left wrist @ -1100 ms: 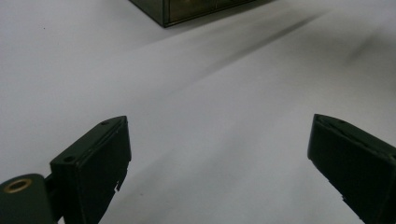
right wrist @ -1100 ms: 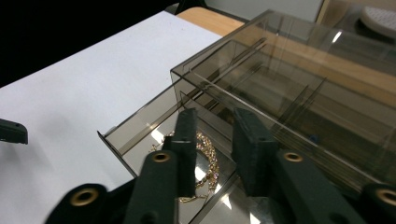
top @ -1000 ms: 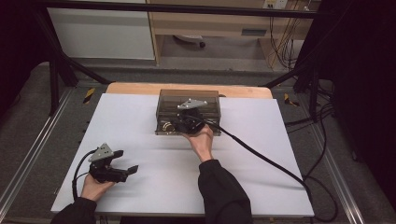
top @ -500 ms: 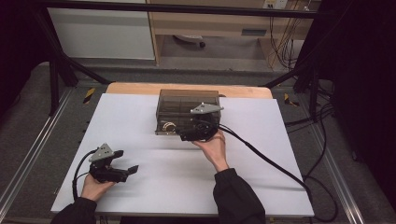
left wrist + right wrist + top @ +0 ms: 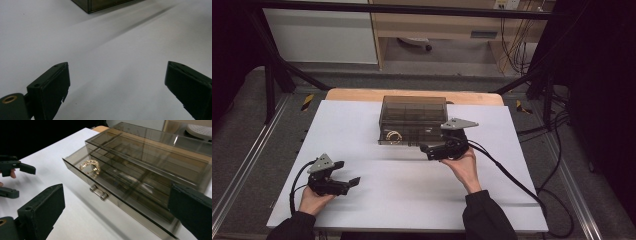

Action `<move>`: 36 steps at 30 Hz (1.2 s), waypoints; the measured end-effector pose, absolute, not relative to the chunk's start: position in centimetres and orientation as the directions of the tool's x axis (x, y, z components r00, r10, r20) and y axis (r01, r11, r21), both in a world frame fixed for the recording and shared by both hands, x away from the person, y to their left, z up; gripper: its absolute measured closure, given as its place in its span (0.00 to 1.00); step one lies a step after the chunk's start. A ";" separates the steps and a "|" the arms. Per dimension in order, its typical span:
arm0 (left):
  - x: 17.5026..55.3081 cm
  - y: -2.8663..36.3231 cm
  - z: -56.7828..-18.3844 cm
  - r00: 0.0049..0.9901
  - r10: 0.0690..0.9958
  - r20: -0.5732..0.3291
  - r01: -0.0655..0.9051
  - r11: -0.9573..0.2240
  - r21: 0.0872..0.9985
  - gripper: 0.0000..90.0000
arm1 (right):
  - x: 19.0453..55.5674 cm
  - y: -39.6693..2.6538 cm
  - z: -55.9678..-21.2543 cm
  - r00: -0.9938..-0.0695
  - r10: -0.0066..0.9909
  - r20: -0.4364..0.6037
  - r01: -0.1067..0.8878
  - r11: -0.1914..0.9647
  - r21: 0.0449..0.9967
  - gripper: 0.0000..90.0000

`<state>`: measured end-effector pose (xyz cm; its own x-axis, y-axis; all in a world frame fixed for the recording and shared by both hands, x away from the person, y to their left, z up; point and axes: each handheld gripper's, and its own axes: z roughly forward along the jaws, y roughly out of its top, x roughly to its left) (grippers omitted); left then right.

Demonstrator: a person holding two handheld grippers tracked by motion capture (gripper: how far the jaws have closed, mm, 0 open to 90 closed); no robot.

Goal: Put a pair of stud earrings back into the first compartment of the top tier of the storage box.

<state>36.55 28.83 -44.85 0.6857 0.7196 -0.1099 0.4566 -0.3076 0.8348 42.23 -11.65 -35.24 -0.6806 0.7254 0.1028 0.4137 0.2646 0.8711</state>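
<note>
Presently the right gripper [image 5: 424, 148] sits low over the white table [image 5: 362, 125], just in front of the smoky clear drawer box [image 5: 414, 107]; its jaws have just been opening and now stand wide apart with nothing between them; the person's right hand [image 5: 462, 165] holds it from behind, and its cable [image 5: 512, 175] trails off toward the table's right edge. Drawer [image 5: 130, 195] of the box is pulled partly out toward the person; a gold bracelet [image 5: 90, 168] lies inside it, near the drawer's left end as the high view has it; a small metal handle [image 5: 98, 192] sits on the drawer's front, close ahead of the right gripper's jaws but not touched. Left gripper [image 5: 354, 181] rests at the near left of the table, well apart from the box, held in the left hand [image 5: 312, 200]; jaws spread wide, only bare table between them; a corner of the box shows far ahead in the left gripper view.
</note>
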 end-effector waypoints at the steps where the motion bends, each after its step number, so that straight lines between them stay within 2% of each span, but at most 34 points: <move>1: 36.5 28.8 -44.8 0.685 0.720 -0.110 0.457 -0.307 0.835 0.06 | 42.1 -12.3 -35.3 -0.675 0.730 0.103 0.416 0.261 0.871 0.02; 20: 36.5 28.8 -44.8 0.685 0.720 -0.106 0.456 -0.311 0.834 0.06 | 39.3 -19.3 -38.8 -0.644 0.754 0.131 0.440 0.225 0.870 0.01; 36: 36.5 28.7 -44.9 0.686 0.720 -0.106 0.457 -0.313 0.833 0.06 | 37.7 -22.9 -42.8 -0.635 0.756 0.159 0.478 0.223 0.850 0.00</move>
<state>36.51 28.72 -44.85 0.6857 0.7201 -0.1059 0.4567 -0.3125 0.8329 37.66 -22.88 -42.77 -0.6350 0.7560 0.1592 0.4780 0.2226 0.8497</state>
